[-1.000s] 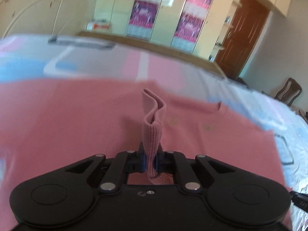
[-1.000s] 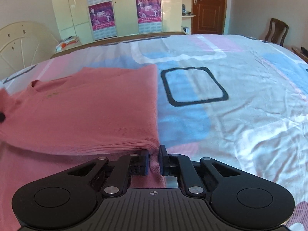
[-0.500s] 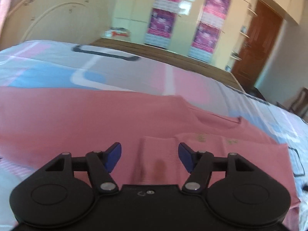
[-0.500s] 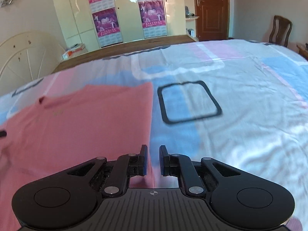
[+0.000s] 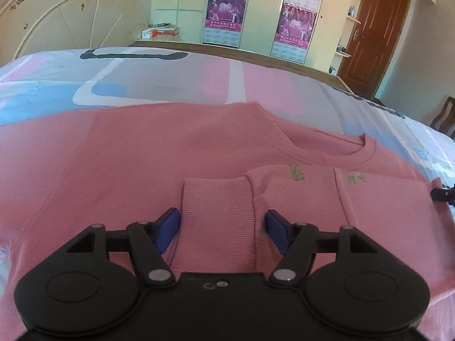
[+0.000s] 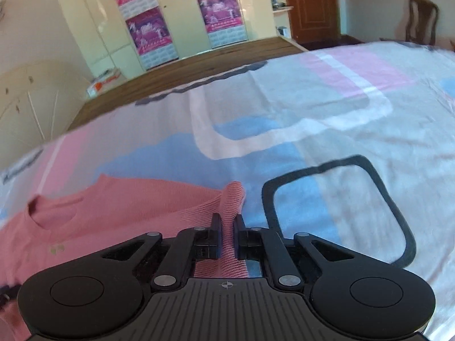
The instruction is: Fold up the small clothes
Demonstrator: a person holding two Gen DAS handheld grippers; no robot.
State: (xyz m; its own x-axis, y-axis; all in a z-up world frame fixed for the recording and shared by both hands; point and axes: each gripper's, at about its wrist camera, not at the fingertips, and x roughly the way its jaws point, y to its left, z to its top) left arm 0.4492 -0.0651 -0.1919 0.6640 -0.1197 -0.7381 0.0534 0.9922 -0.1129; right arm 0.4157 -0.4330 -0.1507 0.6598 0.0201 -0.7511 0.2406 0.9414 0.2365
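Since a second ago, the left gripper [image 5: 221, 231] is standing wide open over the released ribbed cuff [image 5: 217, 207], while the right gripper [image 6: 226, 231] is pinching the soft pink knit sweater [image 5: 170, 153] by its ribbed edge, beside the sweater's collar [image 6: 54, 213]; being light and limp, it is lying spread on the pastel patterned bedsheet [image 6: 327, 119].

- Left wrist view: looks forward along the left gripper [image 5: 222, 228], low over the pink sweater [image 5: 176, 153] on the bed [image 5: 159, 76], facing the wardrobe [image 5: 256, 8] and door [image 5: 375, 28].
- Right wrist view: looks along the right gripper [image 6: 226, 234], close above the sweater's right edge, facing the same wardrobe [image 6: 182, 14] wall.
- Shared: sweater neckline, bedsheet, wardrobe posters, door.
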